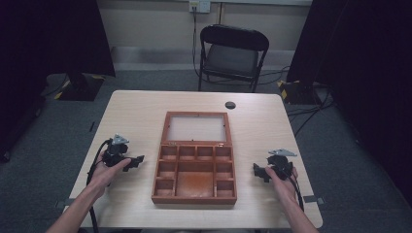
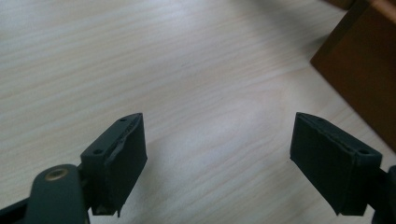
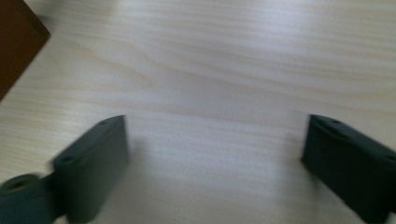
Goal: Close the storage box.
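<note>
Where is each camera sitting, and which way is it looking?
High view: above the person's side, looking forward and down on the pale wooden table; forearms, left gripper and right gripper show.
Left gripper view: rides the left gripper, jaws apart over the tabletop.
Right gripper view: rides the right gripper, jaws apart.
All share the open brown wooden compartment box, whose corner edges both gripper views.

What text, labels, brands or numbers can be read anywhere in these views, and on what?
None can be read.
Wooden box, its open lid, and the table: no writing.
Left claw and right claw: plain black, no marks.
Wall socket: too small to tell.
</note>
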